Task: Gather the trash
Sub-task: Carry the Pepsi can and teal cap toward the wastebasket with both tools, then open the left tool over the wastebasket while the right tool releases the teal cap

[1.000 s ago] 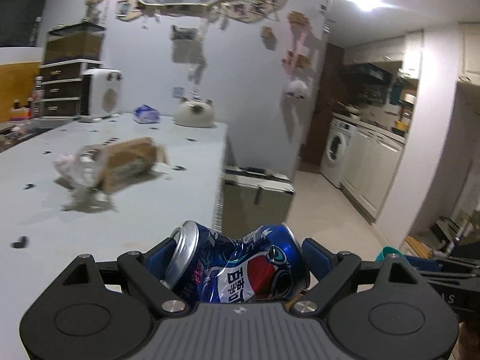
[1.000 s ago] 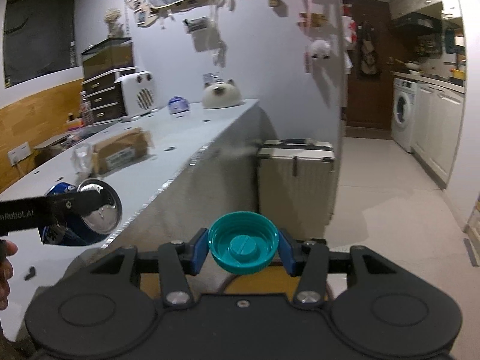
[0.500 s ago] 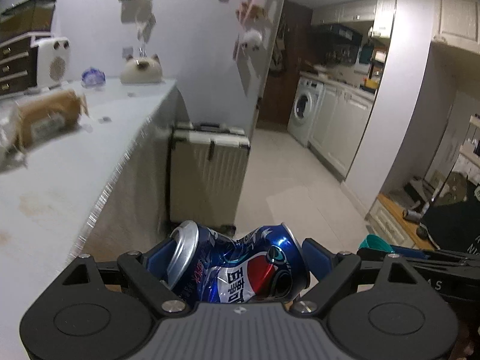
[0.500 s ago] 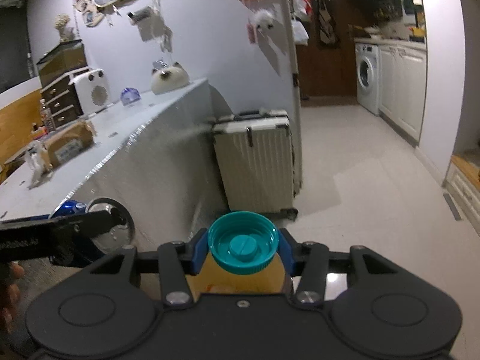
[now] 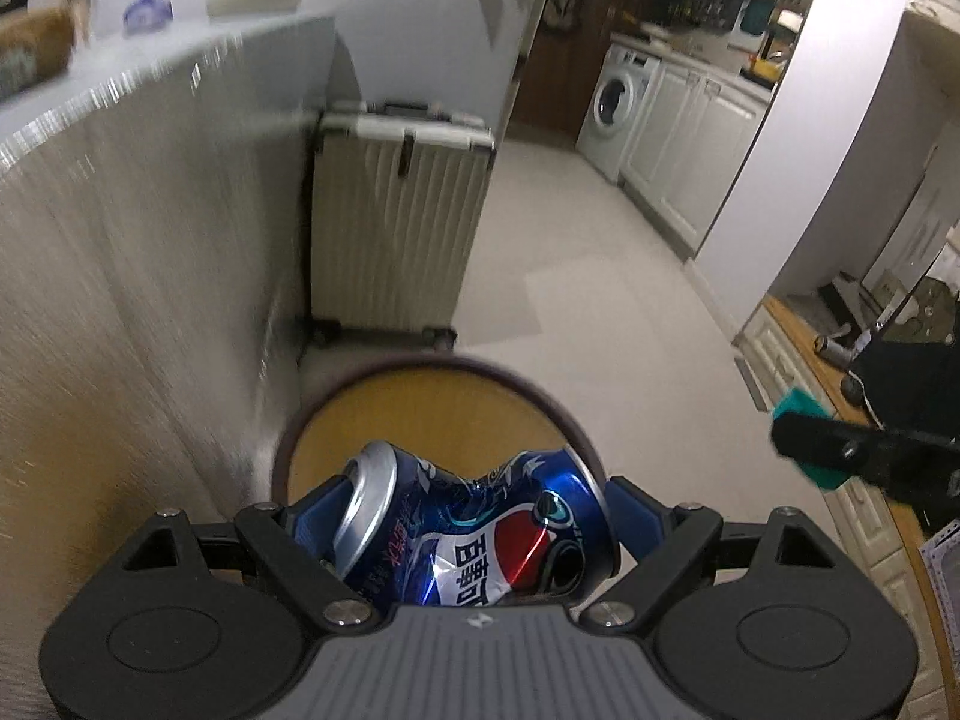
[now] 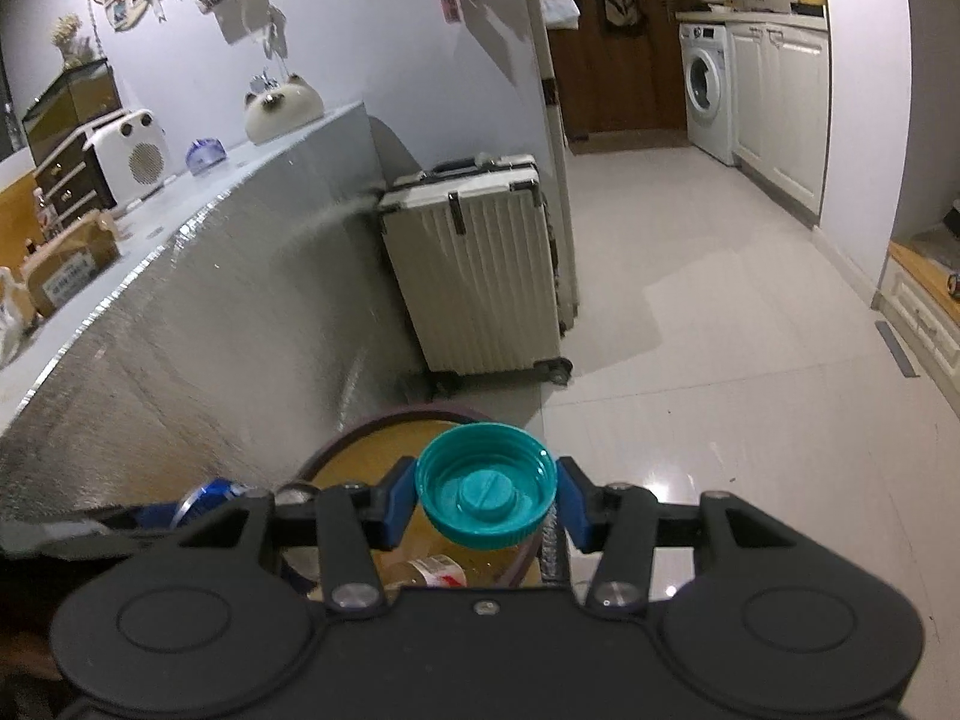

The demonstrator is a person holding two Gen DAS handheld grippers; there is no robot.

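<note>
Left wrist view: left gripper (image 5: 474,531) clamps a crushed Pepsi can (image 5: 480,534) over the round bin (image 5: 432,372); right gripper (image 6: 486,501) pinches a teal bottle cap (image 6: 486,492) (bin just below). Release each only once centred inside the rim.

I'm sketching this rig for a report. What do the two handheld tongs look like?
Both look alike: the left tongs and right tongs have matte black angular linkage arms with silver screws, two round black discs at the base, and blue finger pads. The left one shows a ribbed grey centre plate. No cables or sleeves are visible.
</note>
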